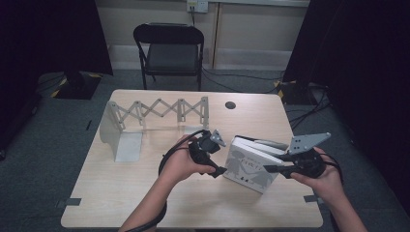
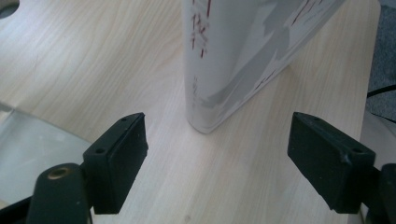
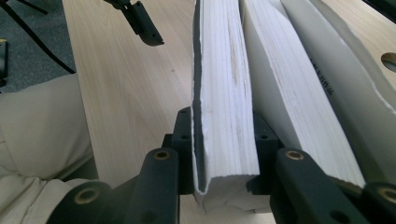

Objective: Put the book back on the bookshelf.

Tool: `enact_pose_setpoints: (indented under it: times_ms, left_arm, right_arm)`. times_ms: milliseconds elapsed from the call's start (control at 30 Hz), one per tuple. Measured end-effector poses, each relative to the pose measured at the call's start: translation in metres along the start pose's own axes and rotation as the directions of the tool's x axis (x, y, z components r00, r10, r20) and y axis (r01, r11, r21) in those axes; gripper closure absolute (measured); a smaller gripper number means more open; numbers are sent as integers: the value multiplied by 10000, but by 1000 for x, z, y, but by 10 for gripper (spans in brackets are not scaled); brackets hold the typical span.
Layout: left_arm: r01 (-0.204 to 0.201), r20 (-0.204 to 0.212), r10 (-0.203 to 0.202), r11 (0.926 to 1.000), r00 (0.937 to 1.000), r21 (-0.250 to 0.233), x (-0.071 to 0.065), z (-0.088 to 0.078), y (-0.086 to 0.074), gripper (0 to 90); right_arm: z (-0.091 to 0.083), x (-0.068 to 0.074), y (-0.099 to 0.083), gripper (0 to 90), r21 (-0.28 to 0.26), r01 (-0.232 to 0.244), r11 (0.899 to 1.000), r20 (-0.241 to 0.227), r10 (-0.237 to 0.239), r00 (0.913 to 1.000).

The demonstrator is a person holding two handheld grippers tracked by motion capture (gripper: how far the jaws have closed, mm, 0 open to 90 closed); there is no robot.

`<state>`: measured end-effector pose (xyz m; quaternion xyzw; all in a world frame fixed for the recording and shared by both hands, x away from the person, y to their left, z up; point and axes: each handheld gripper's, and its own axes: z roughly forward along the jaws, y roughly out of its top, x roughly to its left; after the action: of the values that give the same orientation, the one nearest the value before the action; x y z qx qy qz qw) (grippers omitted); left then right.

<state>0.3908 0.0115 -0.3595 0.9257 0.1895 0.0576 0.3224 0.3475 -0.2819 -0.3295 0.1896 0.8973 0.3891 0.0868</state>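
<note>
The book (image 2: 233,60) has small red marks on its white cover, but they are too blurry to read. From above, the book's cover (image 1: 249,166) shows grey figures and a line of tiny red letters, too small to read. Another book's page edge (image 3: 325,79) has a short dark stamp, also too small.

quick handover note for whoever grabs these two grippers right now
Right gripper: shut on the front white book, clamping its page edge, book tilted up.
Left gripper: open, nothing between the jaws, pointed at that book's spine corner.
More white books lean behind it; the metal expanding book rack stands at the table's back left.
Done: front book gripped. Left: probably moving it to the rack.
</note>
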Motion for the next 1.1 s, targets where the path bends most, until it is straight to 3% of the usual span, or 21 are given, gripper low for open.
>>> enact_pose_setpoints:
  times_ms: [500,900,1100]
  left_arm:
    - [-615,156,616,9981,9980,-101,-3,12,36,231]
    - [-1161,50,1161,9932,9932,-94,-8,20,49,238]
    - [-1129,-8,1129,9936,9936,-56,-12,22,53,249]
  right_arm:
    - [0,-1,-1,702,-43,-56,10000,-10,56,10000]
    - [-2,0,-7,676,-311,-233,9992,0,233,9997]
    - [-5,-2,-17,649,-157,-419,9990,300,424,9987]
